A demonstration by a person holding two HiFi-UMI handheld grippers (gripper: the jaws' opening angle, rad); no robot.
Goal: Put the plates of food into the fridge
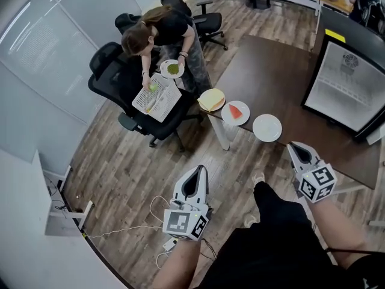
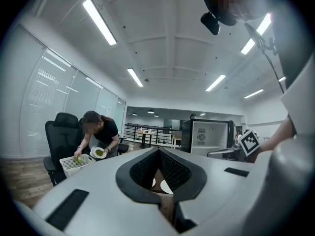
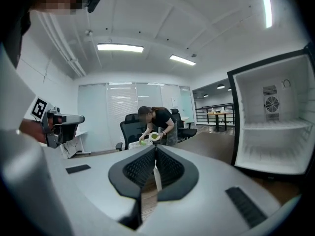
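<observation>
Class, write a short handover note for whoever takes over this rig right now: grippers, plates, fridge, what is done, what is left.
Left gripper: shut, empty. Right gripper: shut, empty. Both are short of the table.
Sandwich plate, watermelon plate and bare white plate sit along the table's near edge. The fridge stands open; no plate shows inside.
Done: nothing yet.
Left: carry the food plates into the fridge.

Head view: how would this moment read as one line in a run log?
left hand-held gripper: shut, empty | right hand-held gripper: shut, empty | plates: three on table, untouched | fridge: open
</observation>
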